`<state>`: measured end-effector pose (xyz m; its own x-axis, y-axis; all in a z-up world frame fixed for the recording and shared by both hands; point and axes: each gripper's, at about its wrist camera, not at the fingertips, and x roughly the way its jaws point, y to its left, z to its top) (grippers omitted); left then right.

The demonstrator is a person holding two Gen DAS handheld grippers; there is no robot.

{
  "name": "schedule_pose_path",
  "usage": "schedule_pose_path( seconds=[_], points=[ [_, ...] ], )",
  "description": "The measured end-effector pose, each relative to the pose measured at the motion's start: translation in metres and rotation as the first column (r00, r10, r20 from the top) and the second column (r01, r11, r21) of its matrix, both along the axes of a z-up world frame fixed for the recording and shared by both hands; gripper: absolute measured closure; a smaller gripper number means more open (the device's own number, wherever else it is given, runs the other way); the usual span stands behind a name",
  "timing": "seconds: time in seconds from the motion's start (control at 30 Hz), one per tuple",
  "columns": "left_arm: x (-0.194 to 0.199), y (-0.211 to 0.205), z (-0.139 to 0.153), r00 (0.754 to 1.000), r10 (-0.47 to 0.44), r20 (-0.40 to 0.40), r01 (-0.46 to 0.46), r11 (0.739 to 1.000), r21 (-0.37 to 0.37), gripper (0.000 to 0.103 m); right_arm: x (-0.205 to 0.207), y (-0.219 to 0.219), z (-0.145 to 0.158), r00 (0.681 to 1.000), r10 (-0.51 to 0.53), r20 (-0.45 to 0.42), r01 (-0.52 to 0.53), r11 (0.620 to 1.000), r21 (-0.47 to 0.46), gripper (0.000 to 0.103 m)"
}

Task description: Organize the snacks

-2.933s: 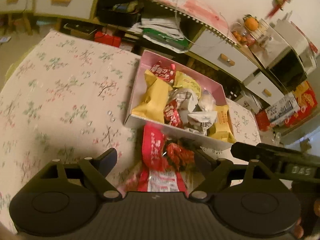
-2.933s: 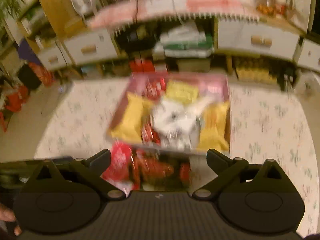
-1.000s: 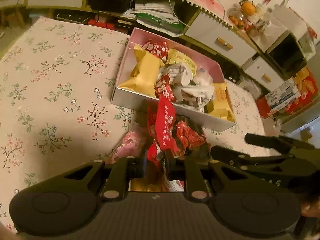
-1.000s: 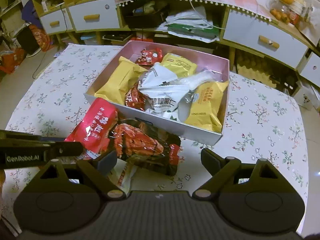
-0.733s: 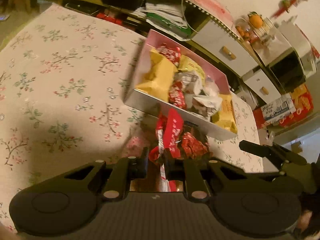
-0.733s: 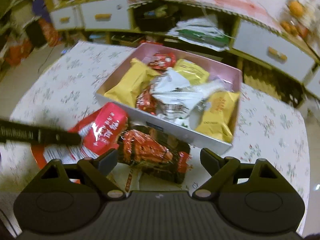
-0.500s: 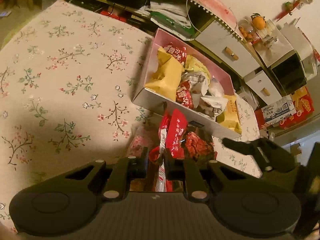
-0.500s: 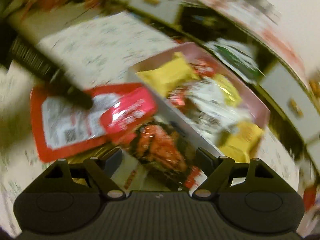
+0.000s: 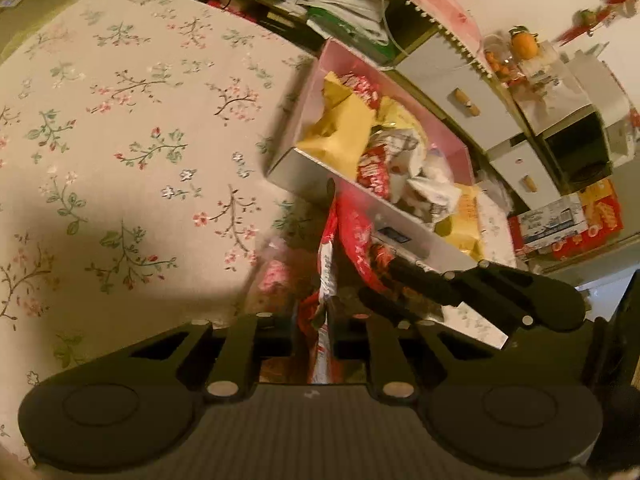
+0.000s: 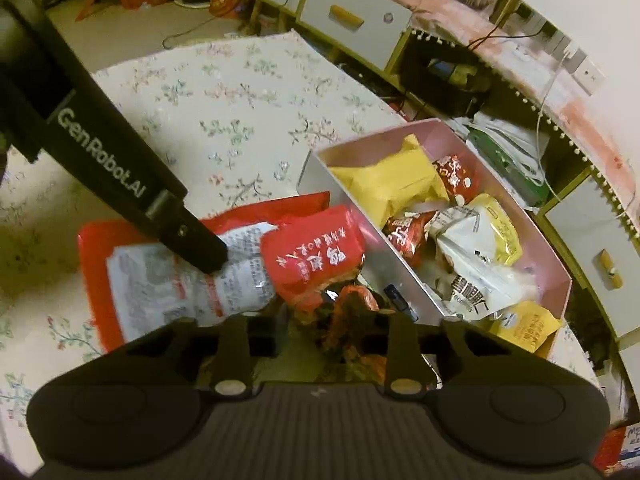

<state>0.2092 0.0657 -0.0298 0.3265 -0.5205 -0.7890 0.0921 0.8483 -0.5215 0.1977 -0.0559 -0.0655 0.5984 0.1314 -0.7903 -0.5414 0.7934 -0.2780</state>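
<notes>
My left gripper (image 9: 320,312) is shut on the edge of a red and white snack bag (image 9: 336,240), held above the floral table; the same bag (image 10: 240,264) shows in the right wrist view with a left finger (image 10: 188,240) on it. My right gripper (image 10: 328,336) is shut on a dark red snack pack (image 10: 352,308) just in front of the pink box (image 10: 352,216). The box (image 9: 296,168) holds several yellow, red and white packs. The right gripper (image 9: 408,284) shows in the left wrist view, pressed on the dark pack.
The floral tablecloth (image 9: 120,140) stretches left of the box. A pink packet (image 9: 276,276) lies under the held bag. Cabinets with drawers (image 10: 352,16) and a shelf of papers (image 10: 508,148) stand behind the table. Boxes (image 9: 568,220) sit on the floor at right.
My left gripper has closed on the red and white bag and lifted it. My right gripper has swung in toward the box front and closed on the dark red pack.
</notes>
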Motion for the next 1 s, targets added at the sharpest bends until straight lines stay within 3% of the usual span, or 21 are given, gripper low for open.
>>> schedule_pose_path(
  seconds=[0.23,0.43,0.7,1.0],
  points=[
    [-0.004,-0.002,0.01,1.0,-0.016,0.023,0.016,1.0,-0.007,0.089,-0.006,-0.008,0.022,0.999,-0.036,0.006,0.035,0.998,0.048,0.097],
    [-0.006,-0.006,0.022,0.998,-0.04,0.051,0.043,0.998,-0.049,0.089,-0.011,-0.024,0.05,0.994,-0.106,0.017,0.102,0.983,0.153,0.102],
    [-0.008,-0.01,0.032,0.995,-0.046,0.091,0.053,0.996,-0.073,0.089,-0.017,-0.042,0.075,0.984,-0.178,0.02,0.167,0.95,0.263,0.102],
    [-0.001,0.004,0.053,0.983,-0.006,0.185,0.022,0.996,-0.089,0.089,-0.016,-0.065,0.101,0.963,-0.25,0.097,0.207,0.923,0.324,0.102]
  ],
)
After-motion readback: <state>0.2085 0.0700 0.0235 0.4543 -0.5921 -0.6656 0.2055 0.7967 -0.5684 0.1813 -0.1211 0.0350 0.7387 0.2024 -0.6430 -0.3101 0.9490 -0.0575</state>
